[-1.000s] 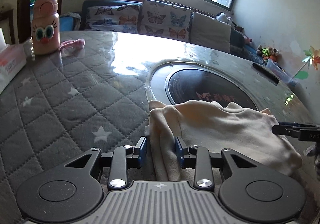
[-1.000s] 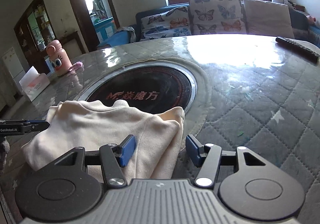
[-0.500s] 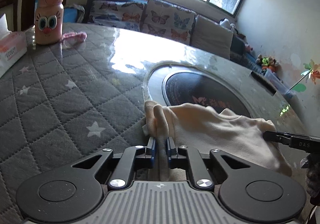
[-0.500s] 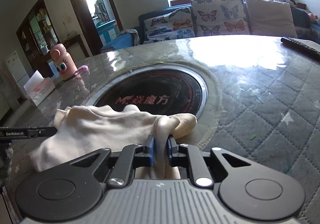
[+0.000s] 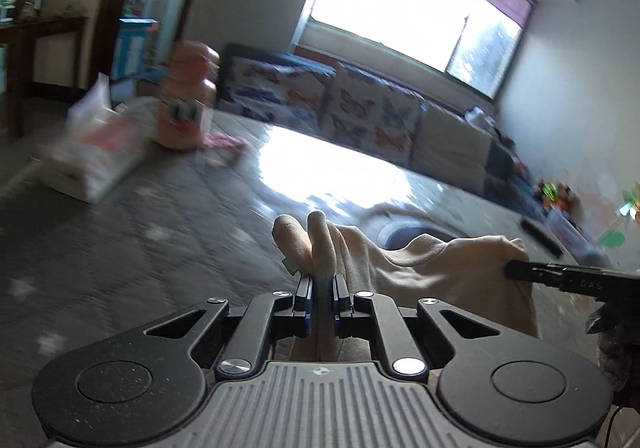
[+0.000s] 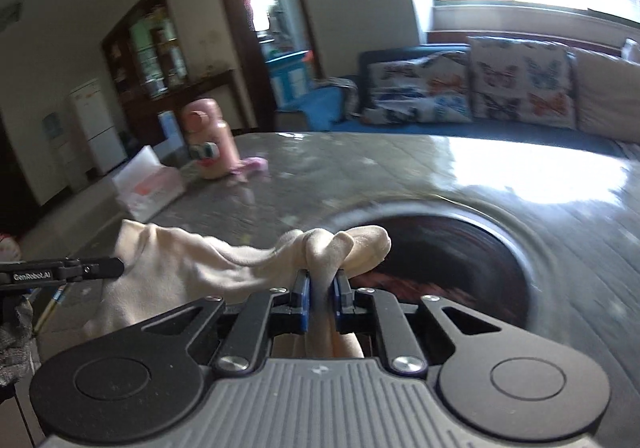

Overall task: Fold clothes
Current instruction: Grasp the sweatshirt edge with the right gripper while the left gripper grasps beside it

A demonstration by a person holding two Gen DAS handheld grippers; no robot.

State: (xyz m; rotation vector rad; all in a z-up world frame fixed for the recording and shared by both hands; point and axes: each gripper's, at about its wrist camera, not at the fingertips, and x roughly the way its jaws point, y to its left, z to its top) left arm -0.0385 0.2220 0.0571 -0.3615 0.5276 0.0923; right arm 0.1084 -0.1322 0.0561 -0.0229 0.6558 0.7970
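Observation:
A cream garment (image 5: 432, 272) hangs stretched between both grippers above the round table (image 5: 132, 240). My left gripper (image 5: 322, 284) is shut on a bunched corner of it, with folds poking up past the blue pads. My right gripper (image 6: 322, 282) is shut on the opposite corner of the cream garment (image 6: 192, 264). In the left wrist view the right gripper's black finger (image 5: 560, 274) shows at the right edge, on the cloth. The left gripper's fingers (image 6: 76, 268) show at the left of the right wrist view. The garment's lower part is hidden behind the gripper bodies.
A dark round inset (image 6: 452, 256) sits in the grey quilted table cover. A pink cartoon bottle (image 5: 186, 108), a tissue box (image 5: 100, 152) and a pink cloth (image 5: 222, 142) stand at the table's far left. A remote (image 5: 540, 238) lies far right. A sofa with butterfly cushions (image 6: 472, 88) is behind.
Both grippers closed on the garment's corners, then rose and tilted, lifting the cloth off the table. The views now blur with motion.

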